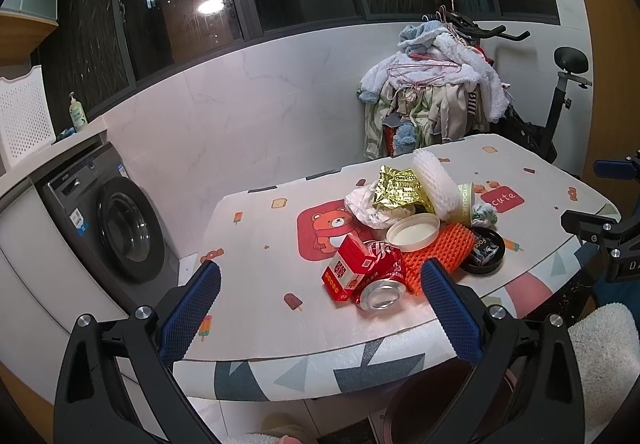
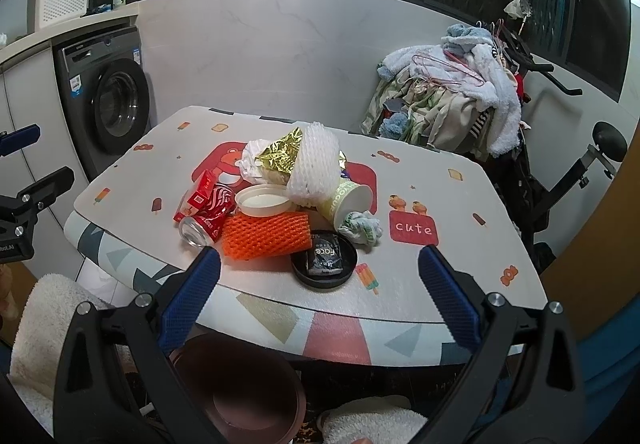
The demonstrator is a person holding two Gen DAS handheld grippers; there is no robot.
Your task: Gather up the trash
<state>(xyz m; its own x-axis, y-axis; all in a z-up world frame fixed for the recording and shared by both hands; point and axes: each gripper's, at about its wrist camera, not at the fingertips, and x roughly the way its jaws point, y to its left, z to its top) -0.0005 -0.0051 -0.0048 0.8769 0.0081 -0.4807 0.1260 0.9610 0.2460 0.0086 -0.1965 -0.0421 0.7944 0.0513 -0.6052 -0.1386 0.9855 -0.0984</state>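
Cartoon-print table (image 2: 460, 211) w/ trash pile (image 2: 288, 195), washer (image 2: 108, 103) at wall, laundry heap (image 2: 452, 95), both grippers (image 1: 320, 280) (image 2: 320, 264) spread wide, empty

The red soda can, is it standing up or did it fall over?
Fallen over. The red soda can lies on its side on the table, its round silver end facing the camera, against the orange foam net.

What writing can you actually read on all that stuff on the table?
"cute": red patch printed on the tablecloth.
"Face": black packet lying in the round black lid.
Partly "YOGUR": tipped paper cup.
Red carton, red can, washing machine stickers: too blurred to read.
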